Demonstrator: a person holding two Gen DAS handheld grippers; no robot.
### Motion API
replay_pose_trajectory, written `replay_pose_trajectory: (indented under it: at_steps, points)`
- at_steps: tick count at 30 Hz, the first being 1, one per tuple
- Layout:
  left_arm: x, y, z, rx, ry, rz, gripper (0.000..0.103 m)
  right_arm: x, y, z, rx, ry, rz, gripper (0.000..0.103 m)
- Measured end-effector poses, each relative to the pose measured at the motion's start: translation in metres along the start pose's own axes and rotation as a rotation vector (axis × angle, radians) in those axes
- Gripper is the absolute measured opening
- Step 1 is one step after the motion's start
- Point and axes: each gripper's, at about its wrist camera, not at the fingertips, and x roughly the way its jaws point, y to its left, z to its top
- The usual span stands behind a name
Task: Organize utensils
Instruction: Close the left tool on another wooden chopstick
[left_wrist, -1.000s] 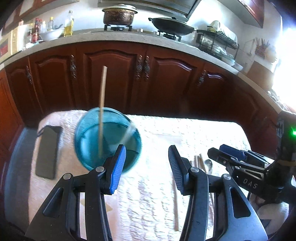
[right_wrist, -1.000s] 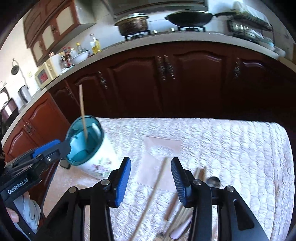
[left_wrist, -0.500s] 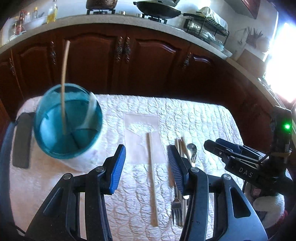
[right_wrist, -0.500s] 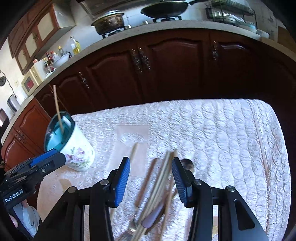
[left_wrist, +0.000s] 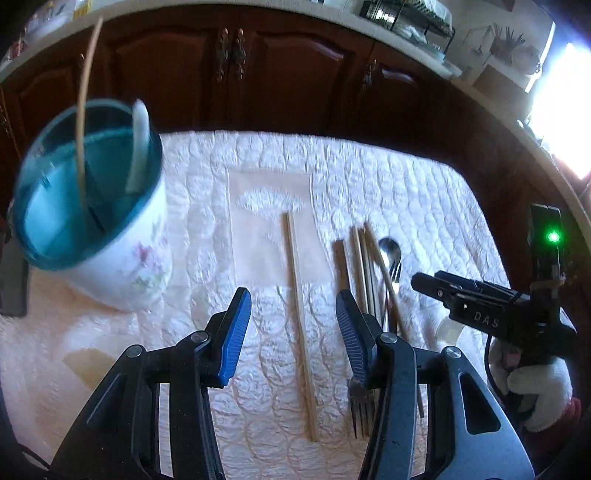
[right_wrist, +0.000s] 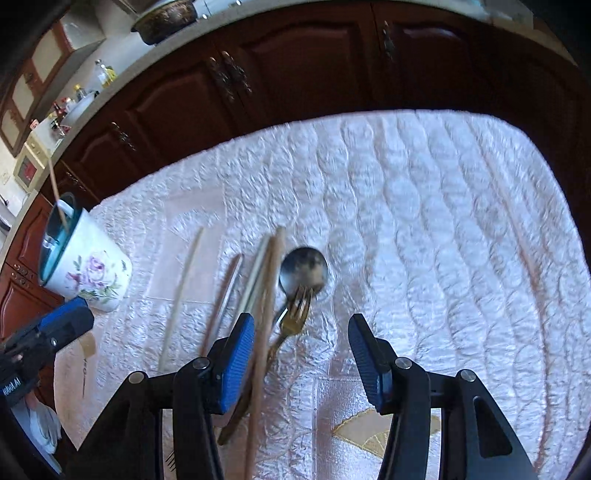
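Utensils, loose group, lying flat on the bench: a single pale wooden chopstick, straight and slender, apart to the left of the rest; a bundle of chopsticks, tan and darker brown, roughly parallel; a steel spoon with round polished bowl; a gold-toned fork, tines toward the spoon's bowl; a second, steel fork nearer the camera.

Mug: white ceramic, purple floral print, teal glazed interior and rim, standing at the bench's left. It holds one thin wooden stick, leaning, and a white handle-like piece against the rim.

Bench cover: white quilted cloth, scalloped stitching, with a smooth pale panel at centre.

Left gripper: black frame, ribbed blue pads, jaws wide and empty, straddling the single chopstick above the cloth.

Right gripper: same build, jaws opening, nothing pressed between the pads; the gold fork's handle lies below the gap. A white-gloved hand carries it.

Change from a second ago: both views have tipped downward, the cabinets and stove largely gone from view; the utensils now fill the frame centre; the mug has shifted to the left edge.
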Motion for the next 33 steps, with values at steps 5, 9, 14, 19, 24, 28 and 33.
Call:
replay_pose_trajectory:
  at_steps: [5,9,14,19,24,28,33]
  points:
    - [0.013,0.002,-0.005,0.001,0.036,0.002,0.047,0.011,-0.001,0.000,0.006,0.007,0.006,0.051]
    - [0.021,0.005,-0.003,-0.008,0.052,0.007,0.047,0.018,0.008,0.011,-0.011,0.011,0.047,0.041]
    - [0.027,0.004,0.001,-0.008,0.064,0.011,0.047,0.034,0.020,0.028,-0.040,0.016,0.065,0.027]
    - [0.036,0.001,0.006,0.002,0.074,0.019,0.047,0.055,0.025,0.047,-0.051,0.040,0.069,0.025]
    - [0.049,-0.001,0.013,-0.003,0.087,0.026,0.047,0.079,0.023,0.062,-0.054,0.076,0.078,0.011]
    - [0.064,-0.002,0.020,-0.008,0.103,0.031,0.047,0.082,0.018,0.062,-0.036,0.089,0.113,0.007]
    - [0.086,-0.001,0.031,-0.035,0.122,0.049,0.047,0.068,0.002,0.052,-0.019,0.080,0.119,0.007]
